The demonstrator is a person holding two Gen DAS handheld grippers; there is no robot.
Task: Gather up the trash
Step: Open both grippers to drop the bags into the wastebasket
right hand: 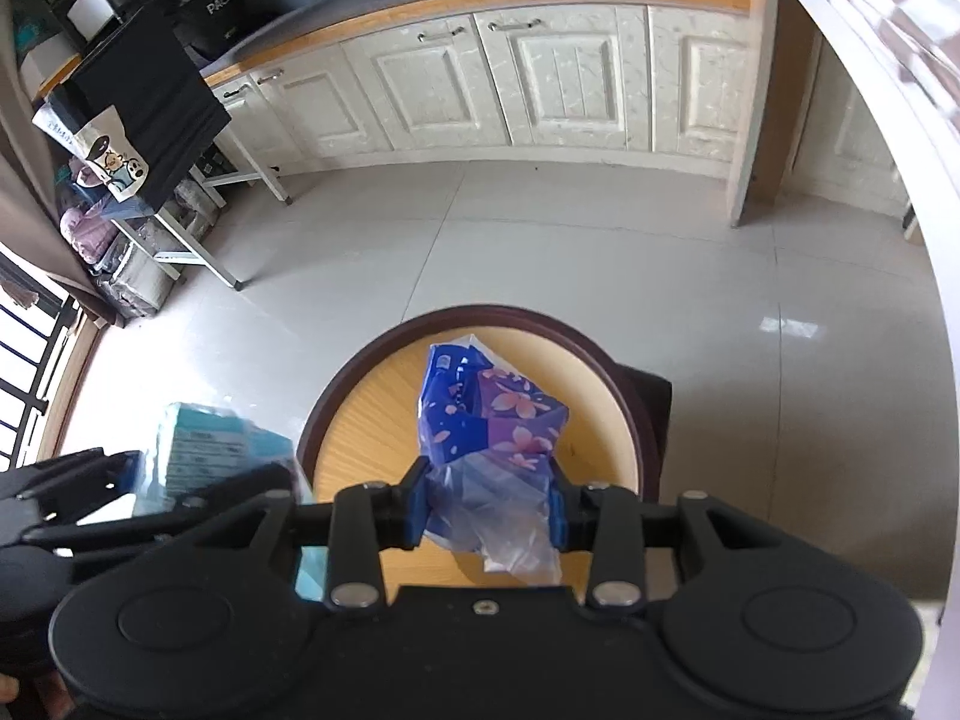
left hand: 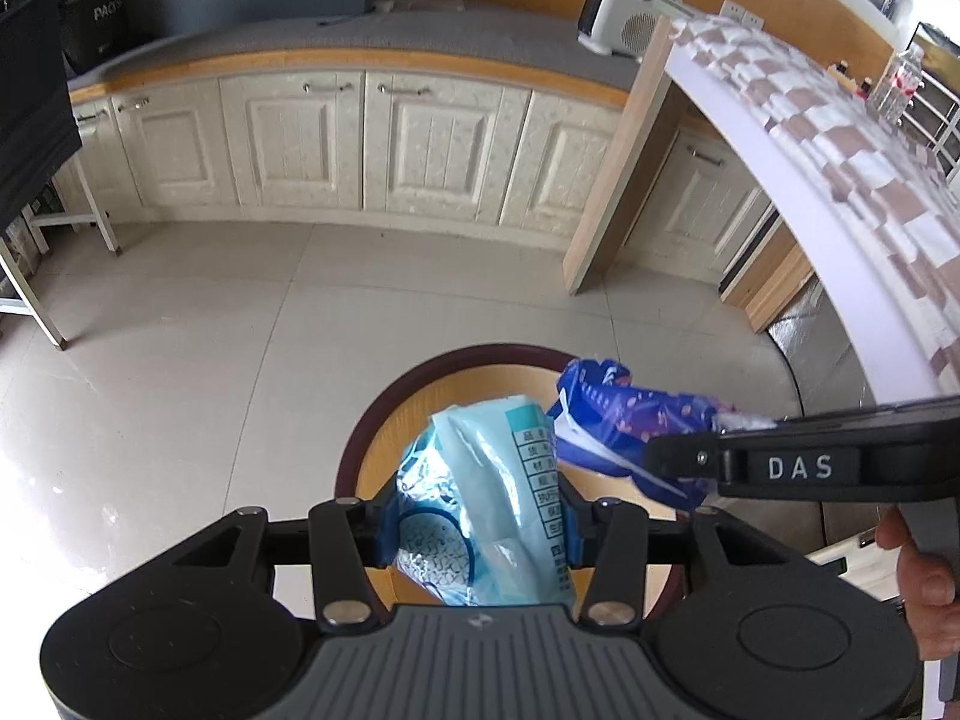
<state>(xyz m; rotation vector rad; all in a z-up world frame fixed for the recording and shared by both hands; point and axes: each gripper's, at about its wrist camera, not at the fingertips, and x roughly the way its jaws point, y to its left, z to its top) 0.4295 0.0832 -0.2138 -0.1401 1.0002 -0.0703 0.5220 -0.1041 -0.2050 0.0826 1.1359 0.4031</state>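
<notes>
The left gripper (left hand: pixel 477 531) is matte black, with two round housings at seven and five o'clock of the left wrist view, a grey ribbed plate between them at six o'clock, silver rivets on its link arms and blue pads on its fingers (left hand: pixel 387 531). The right gripper (right hand: pixel 489 510) is built alike in black, with a smooth black centre plate bearing one small screw, silver rivets and blue-padded fingers (right hand: pixel 417 507). Seen side-on at three o'clock of the left wrist view, its body carries white letters "DAS", with a hand (left hand: pixel 921 576) just below.
</notes>
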